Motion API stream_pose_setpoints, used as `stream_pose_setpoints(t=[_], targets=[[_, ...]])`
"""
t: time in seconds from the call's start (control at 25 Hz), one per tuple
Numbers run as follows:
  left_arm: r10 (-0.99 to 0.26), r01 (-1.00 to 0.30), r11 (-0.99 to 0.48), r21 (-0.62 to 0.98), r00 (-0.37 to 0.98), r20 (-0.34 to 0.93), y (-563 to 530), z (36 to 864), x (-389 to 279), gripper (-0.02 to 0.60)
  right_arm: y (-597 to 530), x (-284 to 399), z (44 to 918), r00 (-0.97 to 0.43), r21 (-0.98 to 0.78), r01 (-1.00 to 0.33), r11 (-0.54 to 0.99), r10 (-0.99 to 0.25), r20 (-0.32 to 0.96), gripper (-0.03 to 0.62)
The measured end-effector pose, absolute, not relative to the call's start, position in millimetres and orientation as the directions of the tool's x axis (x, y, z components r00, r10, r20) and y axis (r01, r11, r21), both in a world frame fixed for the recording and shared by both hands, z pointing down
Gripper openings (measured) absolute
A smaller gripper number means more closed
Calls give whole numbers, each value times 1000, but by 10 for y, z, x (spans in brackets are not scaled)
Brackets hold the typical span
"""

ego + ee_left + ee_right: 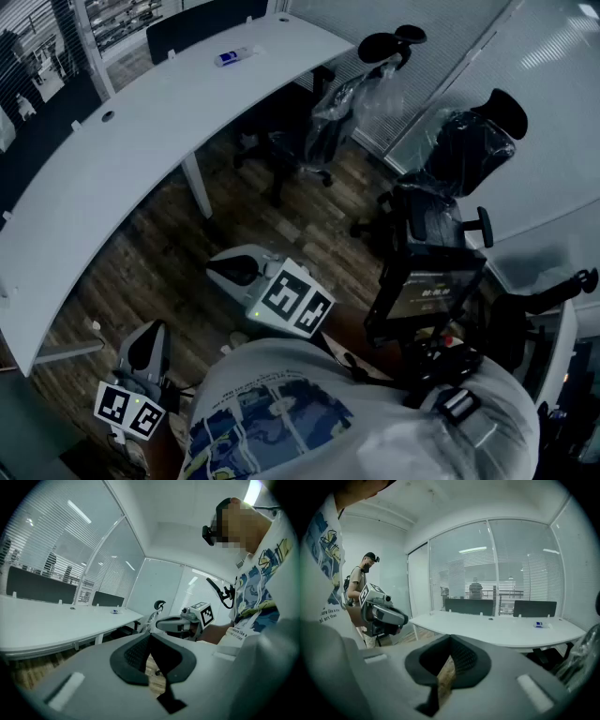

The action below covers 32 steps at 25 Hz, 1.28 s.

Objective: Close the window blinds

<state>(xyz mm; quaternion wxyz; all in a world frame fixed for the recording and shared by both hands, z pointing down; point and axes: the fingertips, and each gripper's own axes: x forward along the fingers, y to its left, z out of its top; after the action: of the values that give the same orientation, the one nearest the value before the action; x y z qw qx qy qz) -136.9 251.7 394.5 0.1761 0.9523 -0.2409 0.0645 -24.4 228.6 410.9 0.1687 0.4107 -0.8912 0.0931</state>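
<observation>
Slatted window blinds (525, 569) hang behind the glass wall beyond the white desk; they also show on the glass wall (47, 541) in the left gripper view and at the top right of the head view (441, 47). My left gripper (150, 638) is shut and holds nothing; it sits low at the bottom left (153, 334) of the head view. My right gripper (450, 640) is shut and empty too, held in front of the person's body (217, 271). Both are far from the blinds. Each gripper sees the other, the right gripper (176, 624) and the left gripper (379, 613).
A long curved white desk (141, 122) runs across the left, with a small blue-and-white thing (232, 56) on it. Plastic-wrapped office chairs (459, 141) stand to the right on the wooden floor (281, 216). A person in a cap (358, 581) stands at the left wall.
</observation>
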Motion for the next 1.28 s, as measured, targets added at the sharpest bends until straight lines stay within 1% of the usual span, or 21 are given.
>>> stream_pose_setpoints(t=[0.48, 0.64, 0.88, 1.08, 1.28], targets=[[-412, -459, -832, 310, 887, 208, 2472, 4063, -1280, 5, 2266, -142, 4200, -588, -36, -778, 628, -706, 394, 2], [-425, -470, -825, 314, 882, 204, 2514, 4138, -1292, 5, 2303, -127, 4265, -587, -21, -773, 634, -702, 404, 3], [-475, -534, -790, 300, 844, 250, 1939, 4033, -514, 5, 1577, 676, 4168, -641, -64, -744, 665, -684, 348, 3], [-527, -583, -755, 300, 812, 252, 1686, 3963, -375, 5, 1198, 852, 4125, -669, -52, -716, 696, -662, 338, 3], [-600, -647, -702, 297, 762, 242, 1330, 3907, -136, 5, 719, 1067, 4184, -714, -55, -664, 746, -610, 344, 3]])
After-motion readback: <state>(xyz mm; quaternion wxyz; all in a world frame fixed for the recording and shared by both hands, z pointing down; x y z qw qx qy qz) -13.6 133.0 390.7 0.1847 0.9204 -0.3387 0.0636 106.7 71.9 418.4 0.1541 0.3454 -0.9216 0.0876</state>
